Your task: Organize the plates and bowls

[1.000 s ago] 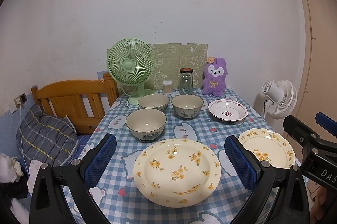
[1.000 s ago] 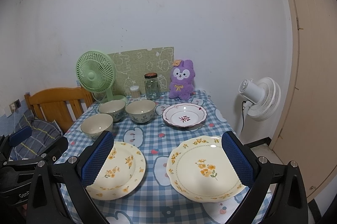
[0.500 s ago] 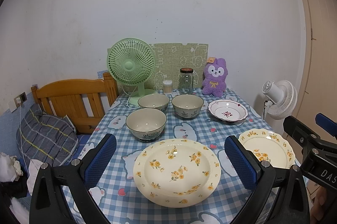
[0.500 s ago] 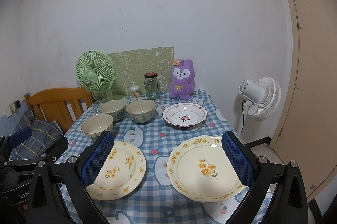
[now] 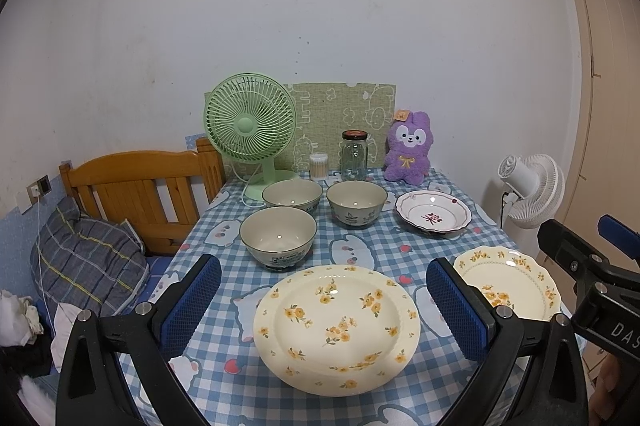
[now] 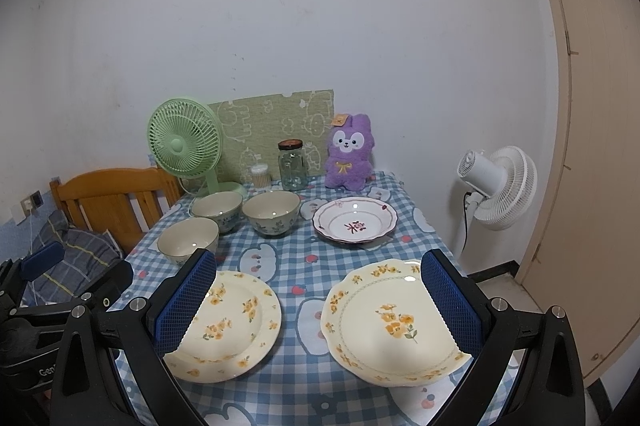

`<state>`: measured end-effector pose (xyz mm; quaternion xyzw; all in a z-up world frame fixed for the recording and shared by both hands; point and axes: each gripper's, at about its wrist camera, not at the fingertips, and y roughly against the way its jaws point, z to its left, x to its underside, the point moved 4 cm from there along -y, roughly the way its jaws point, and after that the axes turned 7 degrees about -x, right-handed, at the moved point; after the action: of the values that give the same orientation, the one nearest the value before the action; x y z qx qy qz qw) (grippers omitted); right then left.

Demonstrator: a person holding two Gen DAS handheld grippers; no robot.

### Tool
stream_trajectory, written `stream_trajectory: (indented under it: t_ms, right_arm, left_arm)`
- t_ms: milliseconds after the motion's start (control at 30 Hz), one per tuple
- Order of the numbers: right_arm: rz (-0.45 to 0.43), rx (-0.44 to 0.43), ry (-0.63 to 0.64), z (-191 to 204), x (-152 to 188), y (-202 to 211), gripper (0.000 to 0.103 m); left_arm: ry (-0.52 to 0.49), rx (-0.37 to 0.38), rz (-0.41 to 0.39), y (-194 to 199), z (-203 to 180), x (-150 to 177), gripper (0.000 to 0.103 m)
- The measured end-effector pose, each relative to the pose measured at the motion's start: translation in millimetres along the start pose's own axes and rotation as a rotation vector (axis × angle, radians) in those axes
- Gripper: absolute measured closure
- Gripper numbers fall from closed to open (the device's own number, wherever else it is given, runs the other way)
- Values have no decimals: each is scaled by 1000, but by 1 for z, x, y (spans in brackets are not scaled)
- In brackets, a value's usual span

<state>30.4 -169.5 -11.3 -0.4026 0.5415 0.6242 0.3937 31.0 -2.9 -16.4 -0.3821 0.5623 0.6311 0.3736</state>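
On the blue checked tablecloth (image 5: 360, 250) lie two cream plates with yellow flowers: a round one (image 5: 337, 326) (image 6: 228, 326) near the front left and a scalloped one (image 6: 394, 318) (image 5: 506, 282) at the front right. A white plate with a red motif (image 5: 433, 214) (image 6: 355, 222) sits behind. Three bowls stand to the left: the nearest (image 5: 278, 237) (image 6: 188, 240), one behind it (image 5: 292, 193) (image 6: 216, 205) and a flowered one (image 5: 352, 201) (image 6: 271, 211). My left gripper (image 5: 323, 302) hovers open over the round plate. My right gripper (image 6: 318, 300) hovers open above the scalloped plate.
At the back stand a green desk fan (image 5: 250, 129), a glass jar (image 5: 354, 155), a cotton swab pot (image 5: 319, 165), a purple plush (image 5: 410, 147) and a green mat (image 5: 340, 113). A wooden headboard (image 5: 140, 185) flanks the left, a white floor fan (image 5: 530, 189) the right.
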Motion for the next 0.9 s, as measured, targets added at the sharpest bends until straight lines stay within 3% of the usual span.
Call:
stream_trajectory:
  t_ms: [433, 900]
  right_arm:
    - [6, -20, -14, 4, 1, -13, 0]
    - [69, -62, -42, 9, 16, -51, 3]
  left_arm:
    - [11, 0, 8, -9, 4, 1, 0]
    - [42, -17, 71, -44, 16, 12, 1]
